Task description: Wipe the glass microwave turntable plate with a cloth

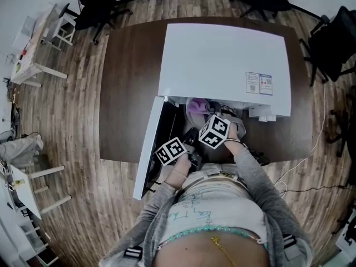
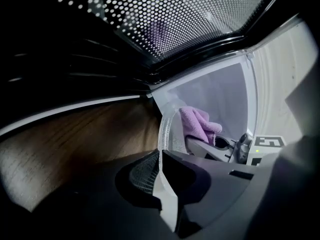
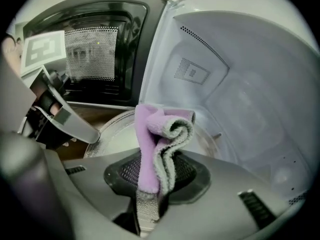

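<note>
The glass turntable plate [image 3: 116,135] sits at the mouth of the white microwave [image 1: 222,60]. My left gripper [image 2: 161,159] is shut on its rim [image 2: 164,134]; in the right gripper view it comes in from the left as the left gripper [image 3: 65,119]. My right gripper [image 3: 155,176] is shut on a folded purple cloth [image 3: 159,139], held just above the plate's near side. The same cloth [image 2: 198,124] shows against the plate in the left gripper view. In the head view both marker cubes, the left [image 1: 169,151] and the right [image 1: 214,131], hang at the oven opening beside the cloth [image 1: 196,105].
The microwave door [image 1: 149,149] stands open to the left, its perforated window [image 3: 95,54] close to the left gripper. The oven stands on a dark brown table [image 1: 128,82]. White cavity walls [image 3: 240,94] enclose the plate at the back and right. Office chairs [image 1: 94,4] ring the table.
</note>
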Action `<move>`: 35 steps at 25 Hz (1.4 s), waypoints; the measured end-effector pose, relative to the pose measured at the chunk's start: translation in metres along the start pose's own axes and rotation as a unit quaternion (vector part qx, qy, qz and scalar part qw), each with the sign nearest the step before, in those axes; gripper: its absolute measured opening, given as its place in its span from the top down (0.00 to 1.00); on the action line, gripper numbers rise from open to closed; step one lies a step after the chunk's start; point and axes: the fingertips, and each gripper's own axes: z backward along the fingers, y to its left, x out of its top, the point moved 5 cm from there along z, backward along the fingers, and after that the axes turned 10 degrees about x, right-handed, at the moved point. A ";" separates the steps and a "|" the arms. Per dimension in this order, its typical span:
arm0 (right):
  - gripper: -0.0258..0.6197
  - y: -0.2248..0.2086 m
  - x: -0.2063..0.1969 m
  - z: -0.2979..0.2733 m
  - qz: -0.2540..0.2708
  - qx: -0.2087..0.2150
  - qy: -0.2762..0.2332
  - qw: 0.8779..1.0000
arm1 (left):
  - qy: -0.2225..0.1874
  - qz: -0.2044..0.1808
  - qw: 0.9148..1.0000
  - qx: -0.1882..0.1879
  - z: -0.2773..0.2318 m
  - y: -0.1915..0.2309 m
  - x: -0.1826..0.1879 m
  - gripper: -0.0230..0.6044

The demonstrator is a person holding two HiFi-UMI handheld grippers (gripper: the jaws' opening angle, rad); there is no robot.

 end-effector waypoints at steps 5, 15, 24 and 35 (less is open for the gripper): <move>0.78 -0.009 -0.004 0.002 -0.011 -0.008 0.001 1.000 | 0.000 0.001 1.000 0.000 0.001 -0.001 0.000 0.92; 0.78 -0.023 -0.028 0.012 -0.028 -0.029 0.016 0.999 | -0.002 0.004 1.000 0.000 0.001 0.000 0.001 0.92; 0.78 -0.019 -0.050 0.021 -0.043 -0.033 0.033 0.998 | -0.003 0.004 1.000 -0.001 0.000 0.001 0.002 0.92; 0.78 -0.003 -0.062 0.029 -0.044 -0.034 0.051 0.997 | 0.000 0.005 1.000 0.002 0.002 0.000 0.000 0.92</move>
